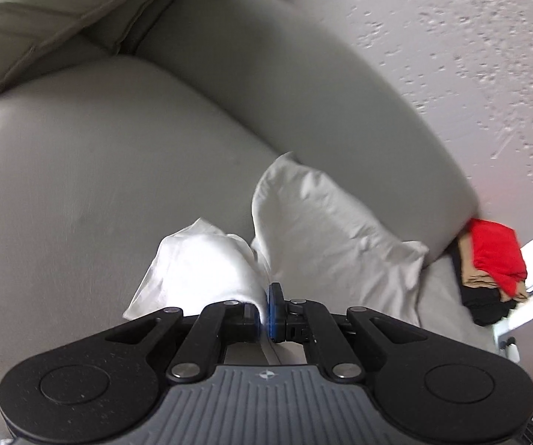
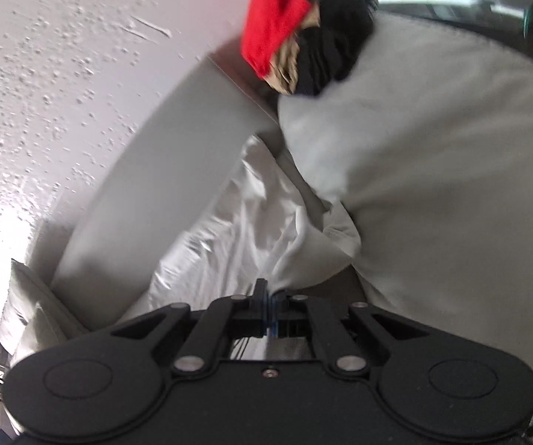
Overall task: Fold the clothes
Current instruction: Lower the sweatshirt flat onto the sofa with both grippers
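Grey sofa (image 1: 99,185), textured wall behind. Left gripper (image 1: 266,315) and right gripper (image 2: 268,315) each clenched on white garment (image 1: 325,230), frame centre, lifted. Judged mid-fold; next: align held edges. Folded pile (image 1: 492,259) right.

A plain white garment (image 1: 207,259) is pinched between the left gripper's (image 1: 266,315) black jaws with blue pads. Ahead lies a pale grey sofa (image 1: 99,167); far right of it, a pile (image 1: 489,267) in red, tan and black. The wall (image 1: 470,37) is speckled white.
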The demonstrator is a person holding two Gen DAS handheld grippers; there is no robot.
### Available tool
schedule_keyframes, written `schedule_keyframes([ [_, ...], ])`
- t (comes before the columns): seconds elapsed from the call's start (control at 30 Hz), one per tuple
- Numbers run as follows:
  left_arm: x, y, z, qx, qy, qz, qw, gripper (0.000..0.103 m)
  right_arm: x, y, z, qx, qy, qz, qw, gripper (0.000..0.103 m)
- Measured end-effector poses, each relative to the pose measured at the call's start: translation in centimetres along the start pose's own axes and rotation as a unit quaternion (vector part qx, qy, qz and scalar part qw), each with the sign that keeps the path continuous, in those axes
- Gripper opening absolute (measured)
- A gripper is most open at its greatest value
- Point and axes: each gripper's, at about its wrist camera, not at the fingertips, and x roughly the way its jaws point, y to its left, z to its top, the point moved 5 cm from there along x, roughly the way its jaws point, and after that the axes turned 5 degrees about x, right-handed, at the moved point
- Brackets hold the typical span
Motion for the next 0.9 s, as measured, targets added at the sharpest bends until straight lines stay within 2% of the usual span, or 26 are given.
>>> schedule_keyframes([
  [0.2,-2.7,-0.1,-1.4,0.022,0.019,0.003,0.9996,0.002,-3.5,0.6,-0.8,-0.013,0.009,0.002,1.000,0.002],
  [0.4,-1.5,1.5,-5.1,0.046,0.057,0.046,0.9963,0.003,-4.2,-1.6,-3.9,-0.018,0.041,-0.027,0.999,0.002],
  [0.53,-0.7,2.7,-7.7,0.083,0.081,0.115,0.9866,0.005,-4.3,-3.0,-5.4,-0.022,0.046,-0.045,0.998,0.005],
  [0.63,-1.7,4.1,-9.4,0.105,0.099,0.170,0.9750,0.008,-5.2,-3.4,-6.1,-0.035,0.043,-0.053,0.997,0.013],
  [0.67,-2.2,4.3,-9.9,0.110,0.099,0.178,0.9728,0.012,-5.5,-3.6,-6.3,-0.040,0.042,-0.056,0.997,0.020],
  [0.7,-2.8,4.4,-10.2,0.115,0.096,0.183,0.9717,0.013,-5.8,-3.7,-6.5,-0.044,0.041,-0.059,0.996,0.022],
  [0.8,-4.5,3.4,-11.2,0.128,0.075,0.166,0.9749,0.016,-6.6,-4.1,-7.2,-0.057,0.037,-0.068,0.995,0.026],
  [0.9,-5.4,0.7,-13.0,0.154,0.082,0.089,0.9807,0.030,-7.3,-4.4,-8.2,-0.073,0.040,-0.072,0.994,0.031],
])
